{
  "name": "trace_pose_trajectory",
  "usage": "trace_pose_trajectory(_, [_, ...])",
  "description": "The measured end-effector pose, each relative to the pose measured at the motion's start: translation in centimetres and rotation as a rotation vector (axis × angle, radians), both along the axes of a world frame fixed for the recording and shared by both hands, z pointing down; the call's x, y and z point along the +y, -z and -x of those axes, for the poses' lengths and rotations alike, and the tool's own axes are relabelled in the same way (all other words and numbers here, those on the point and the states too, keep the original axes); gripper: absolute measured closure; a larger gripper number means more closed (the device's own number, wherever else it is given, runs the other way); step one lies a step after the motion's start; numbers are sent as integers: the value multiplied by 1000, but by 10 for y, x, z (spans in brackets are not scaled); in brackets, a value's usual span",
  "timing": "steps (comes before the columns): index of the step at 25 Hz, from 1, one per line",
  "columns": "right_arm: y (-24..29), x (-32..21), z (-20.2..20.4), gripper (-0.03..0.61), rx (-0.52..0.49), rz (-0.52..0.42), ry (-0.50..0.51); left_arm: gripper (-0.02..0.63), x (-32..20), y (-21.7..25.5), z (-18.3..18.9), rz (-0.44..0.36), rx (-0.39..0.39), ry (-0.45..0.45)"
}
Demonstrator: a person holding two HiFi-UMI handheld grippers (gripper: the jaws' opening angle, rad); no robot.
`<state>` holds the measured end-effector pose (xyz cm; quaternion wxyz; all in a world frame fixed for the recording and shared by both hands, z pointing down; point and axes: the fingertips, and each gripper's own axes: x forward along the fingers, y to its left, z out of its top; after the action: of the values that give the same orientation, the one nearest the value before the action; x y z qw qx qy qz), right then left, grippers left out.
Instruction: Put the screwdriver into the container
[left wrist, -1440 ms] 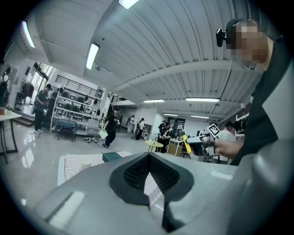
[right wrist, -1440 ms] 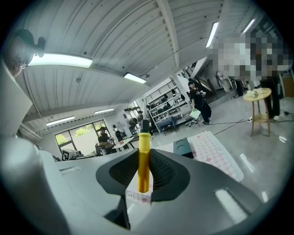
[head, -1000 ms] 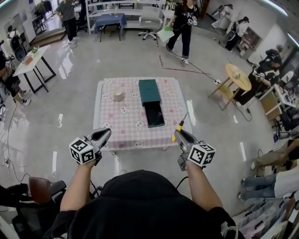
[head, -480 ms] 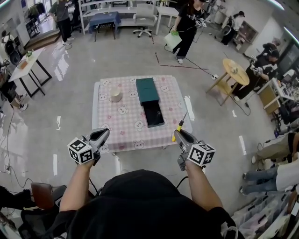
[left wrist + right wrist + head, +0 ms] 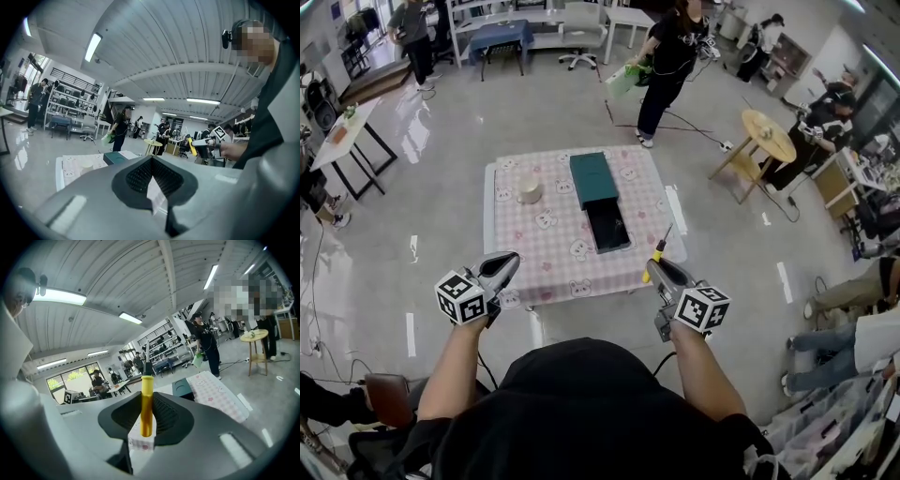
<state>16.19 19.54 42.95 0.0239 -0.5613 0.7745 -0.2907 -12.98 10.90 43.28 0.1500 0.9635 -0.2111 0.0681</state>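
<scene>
My right gripper [image 5: 654,268] [image 5: 143,433] is shut on a screwdriver [image 5: 660,249] [image 5: 146,404] with a yellow handle, its dark shaft pointing up and away. It hangs off the table's near right corner. The container [image 5: 607,227] is a dark open box in the middle of the pink checked table [image 5: 551,251], with its green lid [image 5: 592,178] lying just beyond it. At the near left corner my left gripper [image 5: 507,263] [image 5: 152,187] is shut with nothing in it. The left gripper view also catches the yellow handle [image 5: 190,142].
A small beige cup [image 5: 530,192] stands on the table's far left. A person in black [image 5: 666,66] walks past beyond the table. A round wooden side table [image 5: 769,137] and seated people are at the right. Grey floor surrounds the table.
Both grippers stay almost where they were, the screwdriver still held. The table has drifted slightly up the view, and the person in black has stepped left.
</scene>
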Motion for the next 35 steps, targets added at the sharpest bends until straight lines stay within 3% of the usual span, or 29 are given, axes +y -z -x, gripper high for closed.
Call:
trace_pose_trajectory(18, [-7,-4,17,472,-11,12,-59,614,-27,-2,14,7,-12,-49])
trace_pose_trajectory(35, [-7,-5,18,472,-4,18,-116,614,-46,-3,4,9,8,-109])
